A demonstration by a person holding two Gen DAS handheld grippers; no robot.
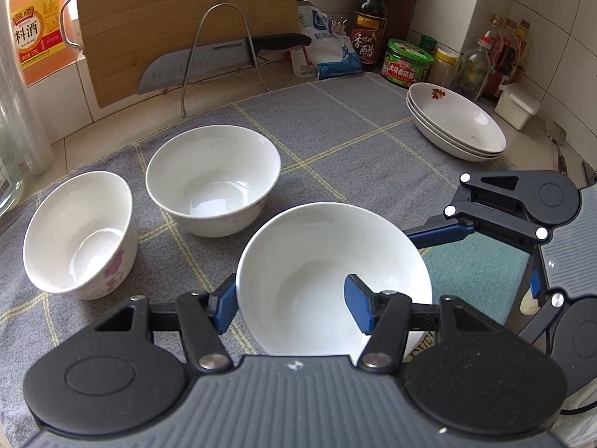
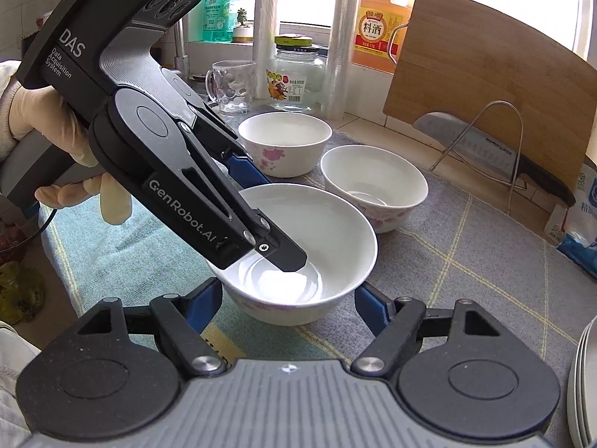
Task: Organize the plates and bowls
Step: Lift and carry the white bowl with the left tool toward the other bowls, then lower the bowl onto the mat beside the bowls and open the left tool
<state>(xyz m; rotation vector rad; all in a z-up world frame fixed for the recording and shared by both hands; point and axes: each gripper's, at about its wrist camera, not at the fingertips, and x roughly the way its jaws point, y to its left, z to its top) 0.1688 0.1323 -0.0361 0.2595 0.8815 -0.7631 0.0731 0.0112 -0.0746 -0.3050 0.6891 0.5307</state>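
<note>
A grey cloth [image 1: 335, 127] with a yellow grid of lines is spread over the counter, and all the crockery is set on it. At the far right of the left wrist view, a stack of plates [image 1: 457, 123] is placed near the jars; three shallow white plates are nested, and a small red mark is seen inside the top one.

Nearest both cameras, a white bowl [image 1: 317, 280] is held. It is glossy and plain inside, and faint pink flowers are printed low on its outer wall. Its wall is clamped by the left gripper [image 1: 294, 306], with one blue pad inside the rim and the other outside. The right gripper [image 2: 283, 308] is closed across the same bowl from outside, one pad being placed at each side of the lower wall. Whether the bowl is lifted or resting on the cloth cannot be told.

Beyond it, a second bowl [image 1: 212, 183] is set upright, white inside. To its left, a flowered bowl [image 1: 80, 235] with pink blossoms is set close beside it.
</note>
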